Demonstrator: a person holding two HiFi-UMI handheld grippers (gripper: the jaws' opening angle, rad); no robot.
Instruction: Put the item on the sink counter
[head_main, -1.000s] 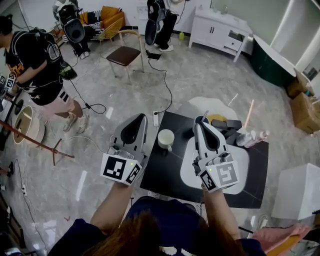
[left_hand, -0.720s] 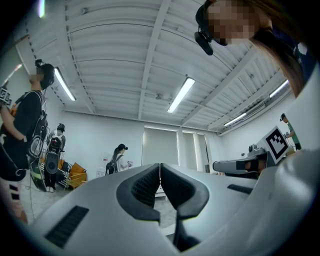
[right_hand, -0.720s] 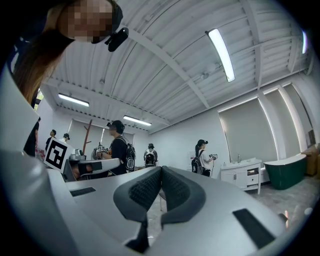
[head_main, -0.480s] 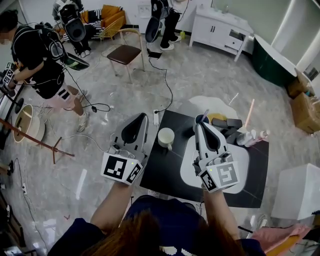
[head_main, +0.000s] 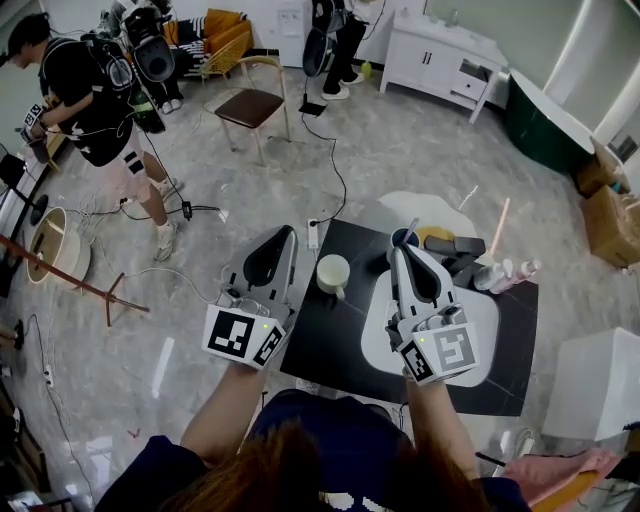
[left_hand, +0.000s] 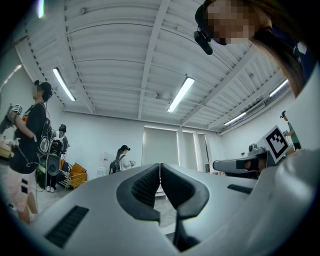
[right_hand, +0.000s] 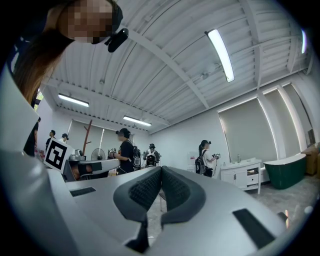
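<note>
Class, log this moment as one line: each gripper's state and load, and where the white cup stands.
left gripper: shut, empty | right gripper: shut, empty | white cup: upright on black counter | item: none held

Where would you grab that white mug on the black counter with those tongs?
Probably the rim. The white mug stands upright on the black counter, mouth open upward, so the left tongs, nearest it, could come straight down and pinch its wall, one jaw inside, one outside. Its small handle faces the person and looks a harder target.
</note>
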